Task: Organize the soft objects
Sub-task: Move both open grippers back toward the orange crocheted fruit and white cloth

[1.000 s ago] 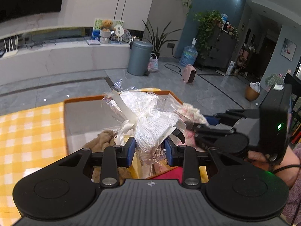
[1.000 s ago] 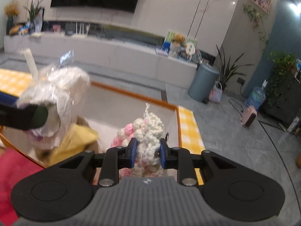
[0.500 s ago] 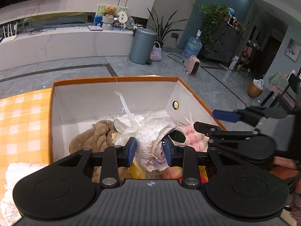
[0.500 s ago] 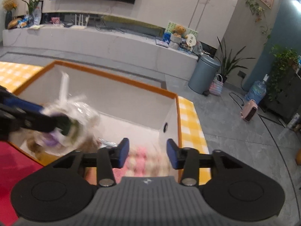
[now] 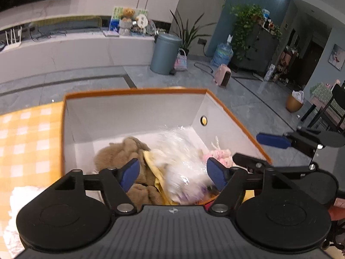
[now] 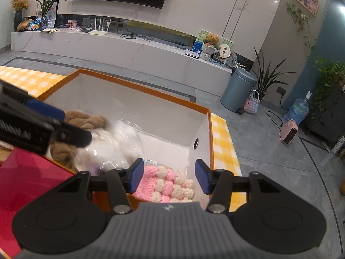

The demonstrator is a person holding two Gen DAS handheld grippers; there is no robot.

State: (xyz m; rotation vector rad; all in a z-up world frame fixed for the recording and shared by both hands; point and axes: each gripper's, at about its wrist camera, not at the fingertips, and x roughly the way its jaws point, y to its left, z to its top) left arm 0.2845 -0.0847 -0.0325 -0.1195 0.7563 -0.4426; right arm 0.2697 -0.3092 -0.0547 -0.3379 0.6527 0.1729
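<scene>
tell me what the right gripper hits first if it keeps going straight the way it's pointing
Most likely the pink and white crochet piece, which lies right between the open fingers of the right gripper in the orange-rimmed box. Depth is unclear; the box's white far wall lies beyond.

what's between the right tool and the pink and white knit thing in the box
Nothing visible. The right tool is open above the pink and white crocheted piece, which lies in the near right corner of the orange-rimmed box. The plastic-wrapped white bundle and the left tool sit off to the left, not over it.
</scene>
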